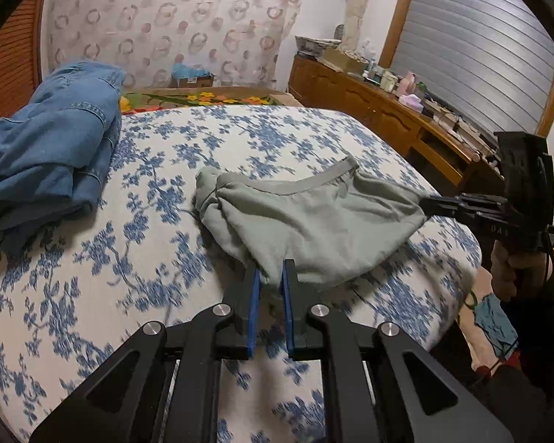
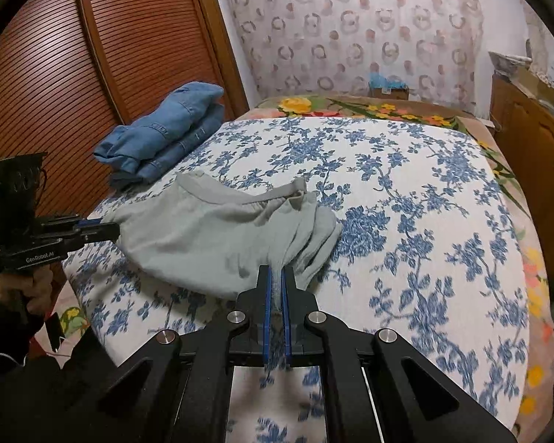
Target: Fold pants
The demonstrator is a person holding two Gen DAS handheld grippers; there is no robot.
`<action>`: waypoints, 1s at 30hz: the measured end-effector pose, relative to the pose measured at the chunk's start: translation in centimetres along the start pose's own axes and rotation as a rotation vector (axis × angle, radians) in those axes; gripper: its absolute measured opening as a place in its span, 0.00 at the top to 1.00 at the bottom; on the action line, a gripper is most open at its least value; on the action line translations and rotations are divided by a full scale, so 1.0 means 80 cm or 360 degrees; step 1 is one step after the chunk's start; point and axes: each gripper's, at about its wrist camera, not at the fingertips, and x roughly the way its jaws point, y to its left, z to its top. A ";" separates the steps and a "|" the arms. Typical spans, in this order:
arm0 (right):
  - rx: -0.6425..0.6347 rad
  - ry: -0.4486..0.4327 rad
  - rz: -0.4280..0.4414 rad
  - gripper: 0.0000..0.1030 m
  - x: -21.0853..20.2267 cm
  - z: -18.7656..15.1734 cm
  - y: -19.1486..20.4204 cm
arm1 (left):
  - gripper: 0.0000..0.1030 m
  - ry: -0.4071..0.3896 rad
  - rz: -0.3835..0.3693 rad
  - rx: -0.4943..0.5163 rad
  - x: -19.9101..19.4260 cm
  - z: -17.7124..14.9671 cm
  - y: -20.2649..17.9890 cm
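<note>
Both tools clamped on the grey pants point(image 1: 314, 217), one at each end, cloth slung between them just over the flowered bed point(image 1: 166, 170). Left tool point(image 1: 269, 277) pinched on the near hem at six o'clock in its own view, blue pads nearly together with a tuck of grey between them. Right tool point(image 2: 276, 277) squeezed tight on a bunched edge, fabric pulled down through the pads, again at six o'clock of its own view. Seen across, the right tool bites the pants' corner at three o'clock of the left view, gripped by a hand point(image 1: 517, 269) below; the left tool comes in at nine o'clock of the right view. Waistband point(image 2: 240, 205) curving along the far side toward twelve, sagging in the middle, extra folds heaped toward the right view's two o'clock side. Folded jeans point(image 2: 166, 133) parked off at ten o'clock by the wooden wardrobe point(image 2: 74, 55), well apart from the action. Step in hand, by the look of it: pick-up and spread, getting the garment taut before any fold. Next move likely calls for drawing the two grips apart to kill that sag, then laying flat on the bed. Worth watching: bunched layers in the right grip, prone to a crooked crease.
</note>
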 end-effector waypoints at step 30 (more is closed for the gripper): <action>0.0094 0.0060 -0.0148 0.95 -0.028 -0.050 -0.015 | 0.88 0.0184 0.0011 0.0023 0.016 -0.043 -0.017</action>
